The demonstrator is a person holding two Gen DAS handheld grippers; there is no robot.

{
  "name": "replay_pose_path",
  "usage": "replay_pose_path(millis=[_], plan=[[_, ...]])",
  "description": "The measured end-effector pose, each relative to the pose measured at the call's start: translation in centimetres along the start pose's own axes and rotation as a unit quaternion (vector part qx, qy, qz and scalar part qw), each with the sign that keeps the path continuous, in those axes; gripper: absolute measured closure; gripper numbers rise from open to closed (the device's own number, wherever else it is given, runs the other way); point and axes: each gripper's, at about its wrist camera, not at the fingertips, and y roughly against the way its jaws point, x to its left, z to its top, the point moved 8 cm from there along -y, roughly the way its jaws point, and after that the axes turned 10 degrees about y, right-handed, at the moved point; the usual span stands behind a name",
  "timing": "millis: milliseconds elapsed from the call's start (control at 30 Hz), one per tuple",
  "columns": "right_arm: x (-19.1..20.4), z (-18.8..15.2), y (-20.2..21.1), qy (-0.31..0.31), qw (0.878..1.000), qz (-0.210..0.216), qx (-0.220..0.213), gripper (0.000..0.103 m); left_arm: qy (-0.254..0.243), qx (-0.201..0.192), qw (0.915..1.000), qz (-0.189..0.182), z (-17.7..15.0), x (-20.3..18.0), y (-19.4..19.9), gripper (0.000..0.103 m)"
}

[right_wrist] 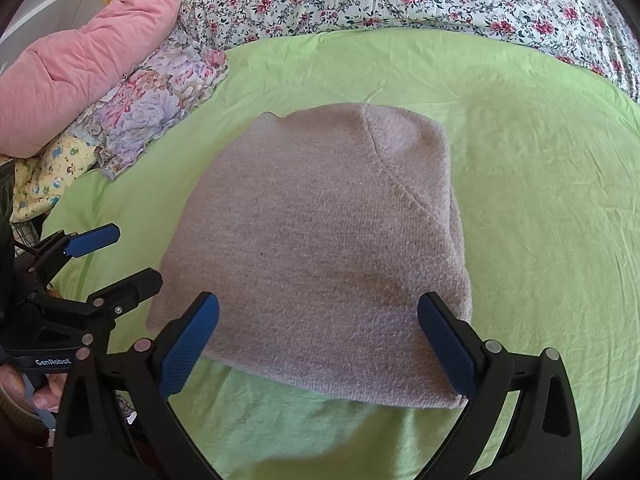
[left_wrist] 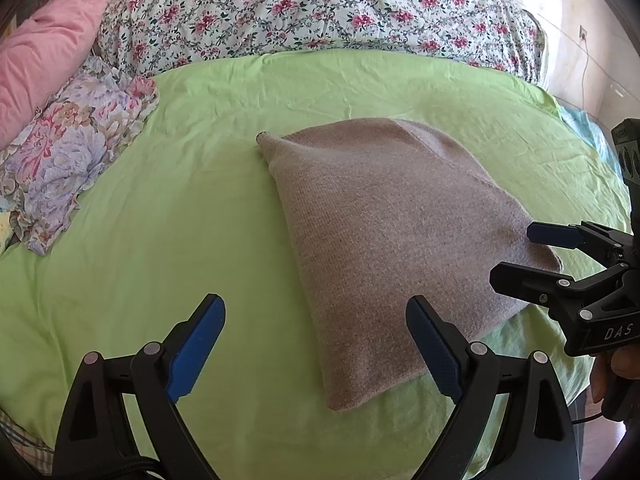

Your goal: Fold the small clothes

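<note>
Sweater is lying folded on my bed; I'm holding both tools, left and right, spread wide, gripping nothing.

Daylight falls on a bed under a lime-green sheet. At twelve o'clock lies a rose-print quilt, at ten a pink pillow, at two a pale wall.

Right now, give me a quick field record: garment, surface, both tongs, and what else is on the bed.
garment: beige knit garment, folded into a compact shape, lying flat
surface: green sheet
left tongs: open, empty, by the garment's near left edge
right tongs: open, empty, over its near edge
nearby: pink quilt, floral quilt, floral cloth, far left
</note>
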Motion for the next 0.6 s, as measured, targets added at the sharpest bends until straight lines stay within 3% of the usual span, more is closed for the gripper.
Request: replay_pose_path(millis=[600], plan=[[-0.14,0.52,0.43,-0.001,1.000,0.002,-0.007,0.003,0.007,-0.003,1.0000,-0.003,0.44,-0.12,0.23,0.010]])
